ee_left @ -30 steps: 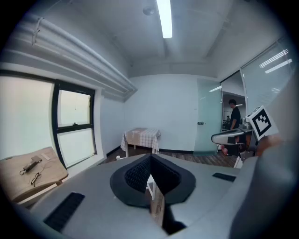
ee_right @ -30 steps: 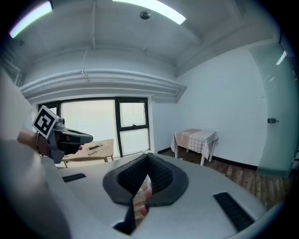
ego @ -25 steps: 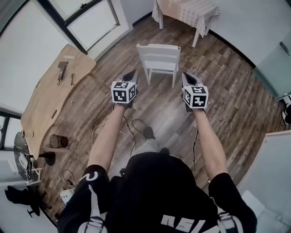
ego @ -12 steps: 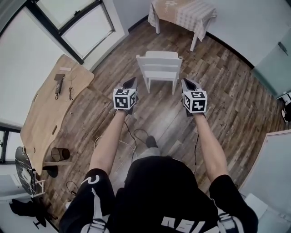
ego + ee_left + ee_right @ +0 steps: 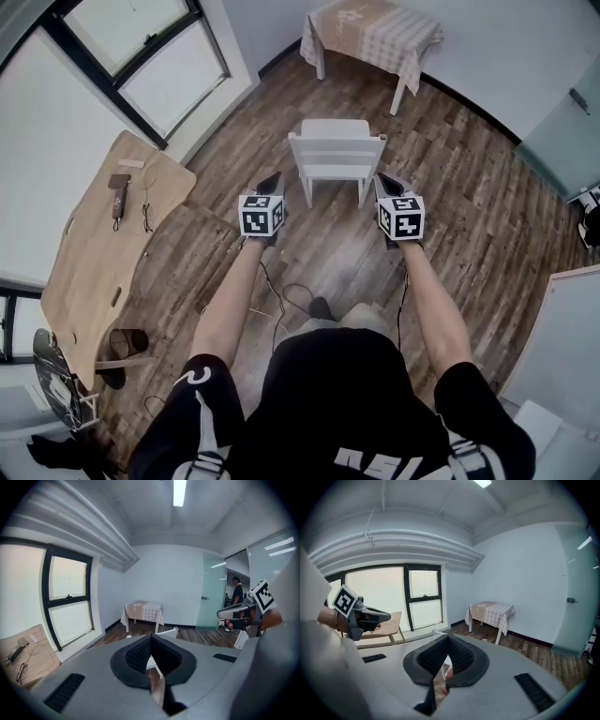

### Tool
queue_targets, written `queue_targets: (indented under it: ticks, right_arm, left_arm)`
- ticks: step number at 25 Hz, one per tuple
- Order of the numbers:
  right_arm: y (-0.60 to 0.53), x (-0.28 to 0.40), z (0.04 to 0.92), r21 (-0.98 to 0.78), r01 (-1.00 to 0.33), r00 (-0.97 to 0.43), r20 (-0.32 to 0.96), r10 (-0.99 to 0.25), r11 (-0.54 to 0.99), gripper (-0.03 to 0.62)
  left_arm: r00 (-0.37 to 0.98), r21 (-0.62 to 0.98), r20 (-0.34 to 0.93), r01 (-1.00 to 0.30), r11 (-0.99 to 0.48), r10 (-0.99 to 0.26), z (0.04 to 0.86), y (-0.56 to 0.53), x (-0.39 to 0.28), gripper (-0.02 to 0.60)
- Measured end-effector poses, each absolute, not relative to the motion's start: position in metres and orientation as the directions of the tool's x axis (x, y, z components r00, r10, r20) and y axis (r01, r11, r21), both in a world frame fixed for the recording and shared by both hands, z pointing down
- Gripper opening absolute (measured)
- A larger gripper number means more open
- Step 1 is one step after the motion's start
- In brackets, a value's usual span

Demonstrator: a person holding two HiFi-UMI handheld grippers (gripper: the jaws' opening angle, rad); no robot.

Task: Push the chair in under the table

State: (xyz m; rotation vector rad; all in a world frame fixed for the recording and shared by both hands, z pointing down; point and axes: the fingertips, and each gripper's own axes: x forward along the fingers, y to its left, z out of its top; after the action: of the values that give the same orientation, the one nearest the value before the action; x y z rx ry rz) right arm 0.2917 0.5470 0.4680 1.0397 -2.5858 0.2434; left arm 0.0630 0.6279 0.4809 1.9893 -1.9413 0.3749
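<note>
Head view: white chair (image 5: 336, 155) stands on the wood floor (image 5: 450, 216), backrest toward the person, seat toward the cloth-covered table (image 5: 370, 33); chair is well apart from the table, not under it. Left gripper (image 5: 273, 178) is near the backrest's left corner and right gripper (image 5: 382, 180) near its right corner; contact with the chair can't be told from here. Wooden worktop (image 5: 98, 244) is at far left under the window (image 5: 141, 47), and cables (image 5: 281, 300) lie on the floor by the person's feet. Left gripper view: left gripper (image 5: 151, 637) has its jaws closed with nothing between them, a strip of the chair (image 5: 167, 632) shows just past the tips, the table (image 5: 143, 611) stands farther back by the wall, the right gripper (image 5: 241, 612) is at right, and a person (image 5: 236, 592) stands beyond the glass door. Right gripper view: right gripper (image 5: 447, 636) has its jaws closed and empty, with the table (image 5: 492, 613) ahead at the wall, the left gripper (image 5: 363, 614) at left and the worktop (image 5: 391, 623) by the window.
</note>
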Motion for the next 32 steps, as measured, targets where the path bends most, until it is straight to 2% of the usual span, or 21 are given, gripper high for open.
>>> queue_targets:
  ticks: [13, 27, 29, 32]
  right_arm:
    - [0.491, 0.259, 0.511, -0.024, -0.717, -0.636, 0.43, -0.64, 0.697, 0.014]
    - [0.374, 0.238, 0.569, -0.034, -0.712, -0.614, 0.516, -0.598, 0.702, 0.019]
    - [0.357, 0.235, 0.579, -0.044, -0.709, -0.611, 0.536, -0.583, 0.704, 0.054]
    - [0.334, 0.231, 0.595, -0.051, -0.712, -0.598, 0.565, -0.568, 0.7, 0.15]
  left_arm:
    - [0.036, 0.047, 0.461, -0.999, -0.016, -0.887, 0.516, 0.569, 0.032, 0.026]
    - [0.028, 0.03, 0.544, -0.999, -0.015, -0.838, 0.57, 0.455, 0.006, 0.031]
    - [0.017, 0.028, 0.555, -1.0, -0.002, -0.832, 0.579, 0.441, 0.0, 0.062]
    - [0.021, 0.04, 0.58, -0.999, 0.003, -0.815, 0.595, 0.423, -0.01, 0.147]
